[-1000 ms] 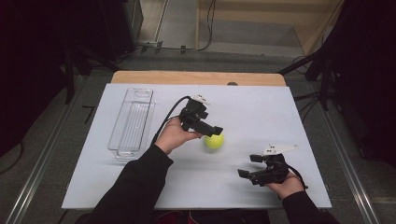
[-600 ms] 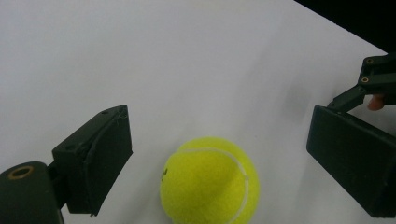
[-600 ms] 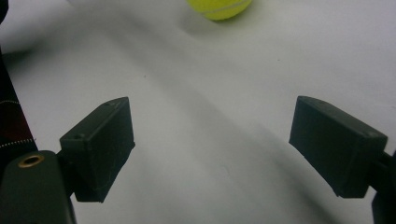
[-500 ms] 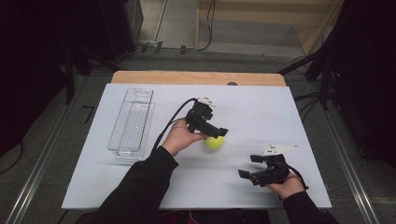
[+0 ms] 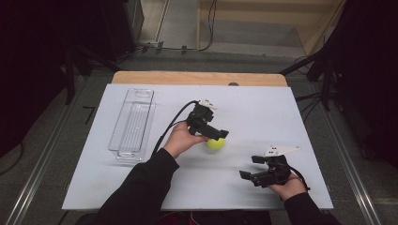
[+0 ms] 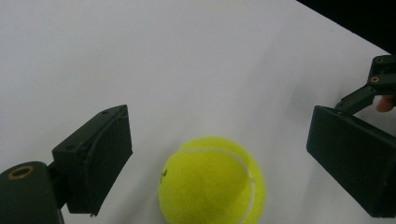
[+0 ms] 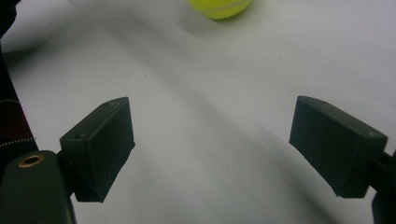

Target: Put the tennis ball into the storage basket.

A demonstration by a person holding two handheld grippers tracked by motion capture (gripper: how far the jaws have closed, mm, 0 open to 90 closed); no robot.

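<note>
- The tennis ball (image 5: 216, 143) lay on the white counter (image 5: 263, 112), near its middle and a little toward the person's side.
- The left gripper (image 5: 219, 135) hung just over the ball, with the person's left hand (image 5: 180, 139) behind it and a black cable (image 5: 171, 126) trailing back from its body.
- In the left gripper view the tennis ball (image 6: 212, 182) sat between the two black jaws, which stood wide apart. White counter showed on both sides of the ball, so neither pad touched it.
- The ball sat low in that view, close to the gripper's body and nearer the left-hand jaw than the other.
- The right gripper (image 5: 251, 168) was held by the right hand (image 5: 287, 185) near the counter's near right corner, well apart from the ball, jaws pointing toward the left of the high view.
- In the right gripper view its jaws stood wide with nothing between them but bare counter; the tennis ball (image 7: 219, 7) showed at the top edge, farther off.
- A clear plastic tray (image 5: 133, 124) lay lengthwise on the left part of the counter, well apart from the ball and from both grippers.
- A strip of wood (image 5: 197, 78) ran along the counter's far edge.
</note>
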